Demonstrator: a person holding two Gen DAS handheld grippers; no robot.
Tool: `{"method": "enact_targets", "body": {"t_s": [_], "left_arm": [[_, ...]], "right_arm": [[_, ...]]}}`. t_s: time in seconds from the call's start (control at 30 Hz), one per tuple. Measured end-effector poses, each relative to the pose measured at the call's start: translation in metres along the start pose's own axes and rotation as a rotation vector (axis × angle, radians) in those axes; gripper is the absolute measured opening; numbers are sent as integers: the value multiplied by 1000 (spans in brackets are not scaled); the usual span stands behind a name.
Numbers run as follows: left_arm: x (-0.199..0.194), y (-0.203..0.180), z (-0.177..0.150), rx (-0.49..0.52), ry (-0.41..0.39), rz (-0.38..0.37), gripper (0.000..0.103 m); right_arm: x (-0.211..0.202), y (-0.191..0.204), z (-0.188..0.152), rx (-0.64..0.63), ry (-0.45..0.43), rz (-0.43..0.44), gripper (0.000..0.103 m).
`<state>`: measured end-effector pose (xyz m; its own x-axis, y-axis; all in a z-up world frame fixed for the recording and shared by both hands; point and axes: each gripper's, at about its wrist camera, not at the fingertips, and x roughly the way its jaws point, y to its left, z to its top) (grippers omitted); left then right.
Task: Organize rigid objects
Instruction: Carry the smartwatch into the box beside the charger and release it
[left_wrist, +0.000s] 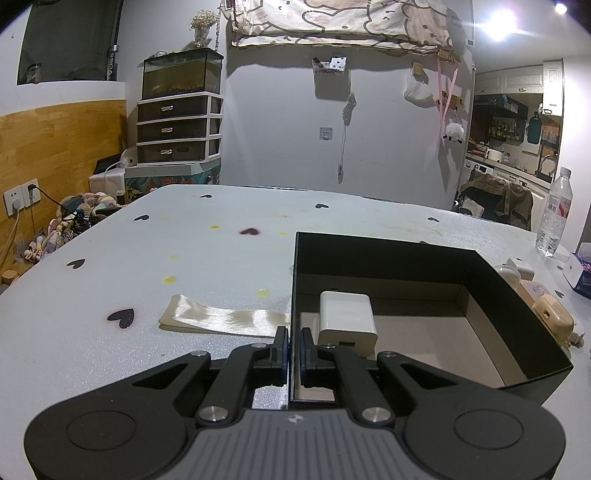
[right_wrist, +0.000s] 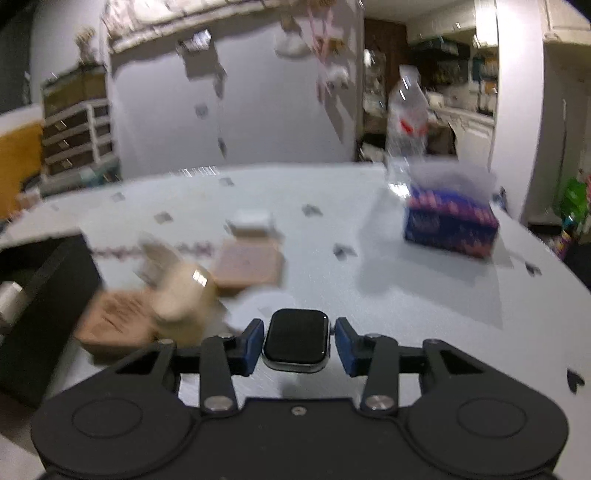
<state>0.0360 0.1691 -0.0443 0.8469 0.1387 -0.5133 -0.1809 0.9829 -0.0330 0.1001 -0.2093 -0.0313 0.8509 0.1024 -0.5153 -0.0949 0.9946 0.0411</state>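
Note:
A black open box (left_wrist: 498, 295) sits on the pale table; a white charger block (left_wrist: 347, 321) stands inside it near the left wall. My left gripper (left_wrist: 294, 347) is shut on the box's left wall, one finger on each side of it. In the right wrist view, my right gripper (right_wrist: 298, 341) is shut on a black smartwatch body (right_wrist: 297, 338), held above the table. The box corner (right_wrist: 48, 302) shows at the left. Beige cases (right_wrist: 177, 291), a pink flat pad (right_wrist: 249, 264) and a white earbud case (right_wrist: 251, 221) lie on the table; this view is blurred.
A cream ribbon (left_wrist: 221, 317) lies left of the box. A water bottle (left_wrist: 554, 214) and a blue tissue box (right_wrist: 450, 218) stand at the table's right side. Beige and white items (left_wrist: 546, 310) lie just right of the box.

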Motion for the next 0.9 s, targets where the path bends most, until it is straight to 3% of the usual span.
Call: {"method": "enact_targets", "body": {"t_s": [0.17,0.4,0.63,0.9], "left_arm": [[-1,-1,1,-7,-3,-1,5],[-1,-1,1,-16,-7,-8,5],[0,0,-1,-23,-13,-14,6],[0,4,-3,-33,-18,-30,6]], "right_arm": [[-18,42,28,-32,-76,142,43],[-1,121,46,-94,-19,327,43],[45,190,49,-118,174,401,43],[94,241,50,-169,401,364,43]]}}
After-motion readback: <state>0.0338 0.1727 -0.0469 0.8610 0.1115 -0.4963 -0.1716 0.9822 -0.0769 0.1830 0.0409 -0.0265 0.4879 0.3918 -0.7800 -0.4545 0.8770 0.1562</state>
